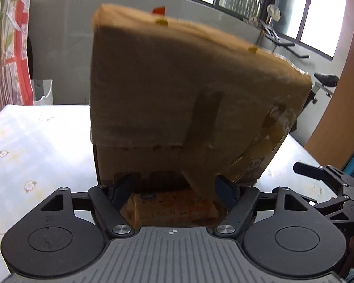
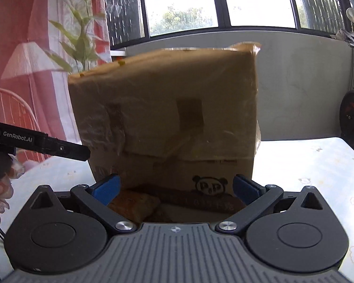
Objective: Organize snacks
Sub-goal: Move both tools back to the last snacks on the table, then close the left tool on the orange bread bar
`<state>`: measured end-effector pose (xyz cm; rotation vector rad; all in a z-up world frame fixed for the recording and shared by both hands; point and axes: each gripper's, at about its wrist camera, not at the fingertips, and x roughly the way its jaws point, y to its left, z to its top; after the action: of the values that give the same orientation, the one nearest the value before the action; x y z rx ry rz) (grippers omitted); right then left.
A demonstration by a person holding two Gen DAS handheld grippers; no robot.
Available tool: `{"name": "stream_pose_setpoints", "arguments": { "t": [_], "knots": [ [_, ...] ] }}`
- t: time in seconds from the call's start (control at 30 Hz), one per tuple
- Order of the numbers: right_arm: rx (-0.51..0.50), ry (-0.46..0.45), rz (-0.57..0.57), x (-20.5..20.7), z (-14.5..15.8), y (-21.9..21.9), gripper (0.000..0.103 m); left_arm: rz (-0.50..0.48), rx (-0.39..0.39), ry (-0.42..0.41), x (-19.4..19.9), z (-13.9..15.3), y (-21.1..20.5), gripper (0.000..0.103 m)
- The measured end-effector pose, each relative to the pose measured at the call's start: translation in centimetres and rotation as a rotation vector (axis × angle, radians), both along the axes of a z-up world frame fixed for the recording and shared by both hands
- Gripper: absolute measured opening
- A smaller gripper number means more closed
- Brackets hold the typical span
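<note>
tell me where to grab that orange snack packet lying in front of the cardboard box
Take the orange snack packet across its short width, near the middle, coming from above and the near side. It lies flat on the table close against the cardboard box, which likely blocks the far side. The left gripper already straddles it, jaws open.

A matt brown cardboard box (image 2: 167,108) patched with glossy tape stands on a smooth, shiny flower-printed bench (image 2: 318,165), beside black plastic tongs (image 2: 175,186) with blue pads (image 2: 107,187).
</note>
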<state>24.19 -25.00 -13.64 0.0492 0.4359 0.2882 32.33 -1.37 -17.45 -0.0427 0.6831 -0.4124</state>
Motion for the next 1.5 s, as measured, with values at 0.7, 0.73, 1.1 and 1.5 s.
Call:
{"name": "stream_pose_setpoints", "arguments": {
  "t": [0.7,0.73,1.1,1.5],
  "knots": [
    [0.086,0.115,-0.100,-0.3,-3.2,-2.4,0.103,-0.001,0.114,0.042,0.9,-3.5,-0.2,0.068],
    [0.082,0.113,-0.088,-0.2,-3.2,-2.2,0.103,0.002,0.107,0.047,0.4,-3.5,0.1,0.068],
    [-0.002,0.120,0.023,-0.3,-3.4,-0.2,0.101,0.051,0.145,0.132,-4.5,-5.0,1.3,0.068],
    [0.026,0.199,0.032,0.8,-3.9,-0.6,0.098,0.111,0.121,0.104,-2.7,-4.9,0.9,0.039]
  ]
}}
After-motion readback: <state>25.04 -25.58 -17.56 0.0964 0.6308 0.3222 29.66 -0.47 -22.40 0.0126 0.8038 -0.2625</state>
